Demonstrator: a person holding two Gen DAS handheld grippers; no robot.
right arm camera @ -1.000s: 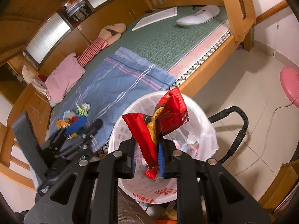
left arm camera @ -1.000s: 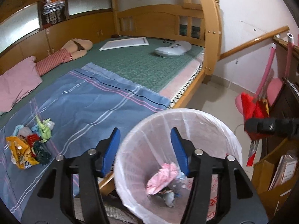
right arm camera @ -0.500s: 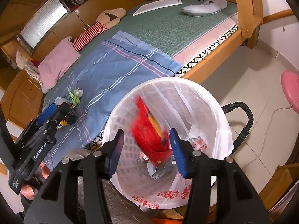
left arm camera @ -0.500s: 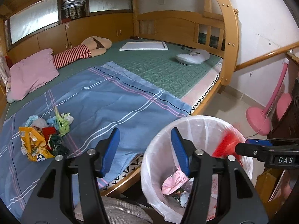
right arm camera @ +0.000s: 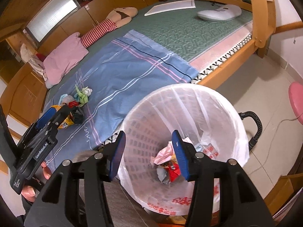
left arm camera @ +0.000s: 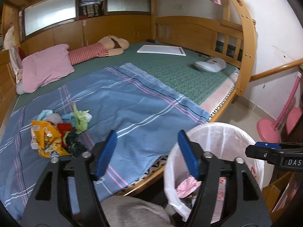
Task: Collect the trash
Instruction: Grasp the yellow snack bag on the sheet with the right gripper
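Observation:
A heap of trash, with a yellow snack bag, red and green wrappers and crumpled paper, lies on the blue striped blanket. My left gripper hovers over the blanket's near edge, right of the heap, its jaws opening with nothing between them. The white lined bin stands on the floor beside the bed. My right gripper hangs open above the bin's mouth, empty. A red wrapper lies at the bin's bottom with pink paper. In the right wrist view the left gripper is near the heap.
A pink pillow, a striped doll, a white board and a white device lie farther up the bed. The wooden bed post rises at right. A pink stand and a black handle are on the floor.
My right gripper opened and the red wrapper dropped into the bin. The left gripper swung left, from over the bin to the blanket, and its jaws widened.

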